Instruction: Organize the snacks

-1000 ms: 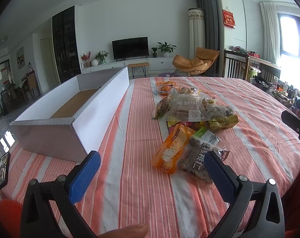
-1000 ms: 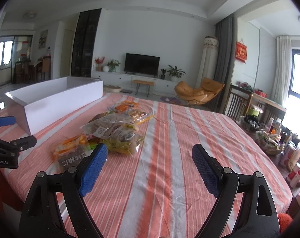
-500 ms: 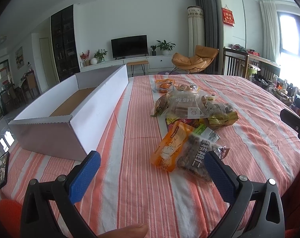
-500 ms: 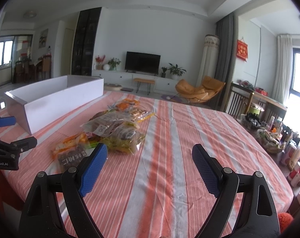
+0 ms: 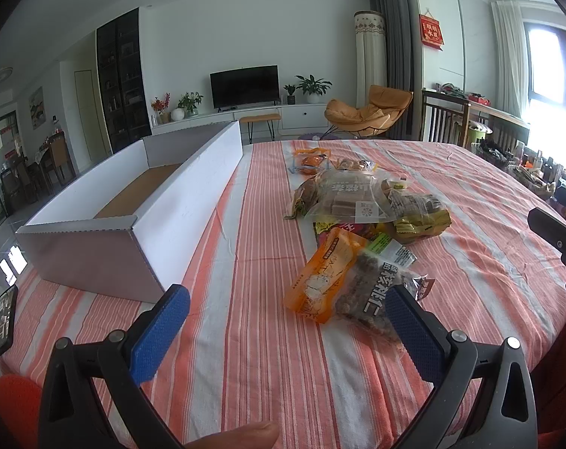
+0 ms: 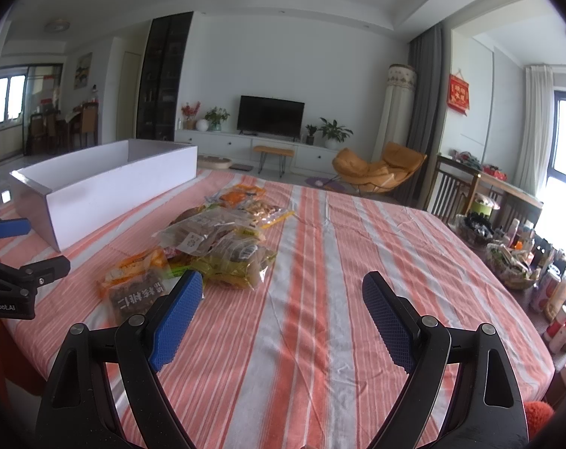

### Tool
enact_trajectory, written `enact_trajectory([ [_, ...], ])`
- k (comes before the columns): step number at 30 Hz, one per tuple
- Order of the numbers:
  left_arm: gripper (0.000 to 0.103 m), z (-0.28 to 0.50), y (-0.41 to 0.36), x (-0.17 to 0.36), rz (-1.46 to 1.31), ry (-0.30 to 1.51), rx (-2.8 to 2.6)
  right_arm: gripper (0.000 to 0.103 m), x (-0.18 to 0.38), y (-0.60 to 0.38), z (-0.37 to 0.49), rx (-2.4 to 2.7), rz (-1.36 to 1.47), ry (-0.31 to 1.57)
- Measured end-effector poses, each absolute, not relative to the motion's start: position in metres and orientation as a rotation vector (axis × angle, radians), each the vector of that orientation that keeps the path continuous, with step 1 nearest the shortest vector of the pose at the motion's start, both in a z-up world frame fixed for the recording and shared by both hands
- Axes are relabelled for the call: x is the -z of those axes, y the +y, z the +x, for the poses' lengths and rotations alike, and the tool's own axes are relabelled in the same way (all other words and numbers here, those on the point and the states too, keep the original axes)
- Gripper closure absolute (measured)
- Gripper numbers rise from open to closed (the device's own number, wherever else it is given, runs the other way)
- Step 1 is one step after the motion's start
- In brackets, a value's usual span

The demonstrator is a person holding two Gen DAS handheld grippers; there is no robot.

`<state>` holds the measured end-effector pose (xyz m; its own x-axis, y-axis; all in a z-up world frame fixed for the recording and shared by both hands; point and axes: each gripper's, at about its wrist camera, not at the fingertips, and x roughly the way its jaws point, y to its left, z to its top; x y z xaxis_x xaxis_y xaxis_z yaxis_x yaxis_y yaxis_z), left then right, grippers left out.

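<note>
A: Where are the snacks?

B: They sit in a heap (image 5: pixel 361 220) in the middle of the bench (image 5: pixel 245 336), on the striped cloth. The orange bag (image 5: pixel 326 275) and the dark nut bag (image 5: pixel 373 295) are nearest.

A: And the long white box (image 5: pixel 178 202)?

B: It is on the left side of the bench. I see no snacks in the part of it that shows.

A: Are the claws holding anything?

B: No. The left claw (image 5: pixel 286 331) is spread wide with nothing in it. The right claw (image 6: pixel 283 314) is spread wide too, over bare cloth.

A: So what step is this?

B: I think it is the very start. Nothing is picked up yet.

A: What comes next?

B: Maybe the left claw goes down to the near bags. It should pinch just one bag, then carry it left to the box.
</note>
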<state>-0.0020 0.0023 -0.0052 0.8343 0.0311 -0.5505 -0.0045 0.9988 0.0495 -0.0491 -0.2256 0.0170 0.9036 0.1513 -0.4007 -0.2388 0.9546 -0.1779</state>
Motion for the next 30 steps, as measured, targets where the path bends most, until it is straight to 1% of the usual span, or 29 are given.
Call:
enact_trajectory([
  [30, 0.000, -0.0015, 0.0035, 0.0062, 0.046, 0.584, -0.020, 0.013, -0.0151, -0.2253, -0.0483, -0.205, -0.228, 0.403],
])
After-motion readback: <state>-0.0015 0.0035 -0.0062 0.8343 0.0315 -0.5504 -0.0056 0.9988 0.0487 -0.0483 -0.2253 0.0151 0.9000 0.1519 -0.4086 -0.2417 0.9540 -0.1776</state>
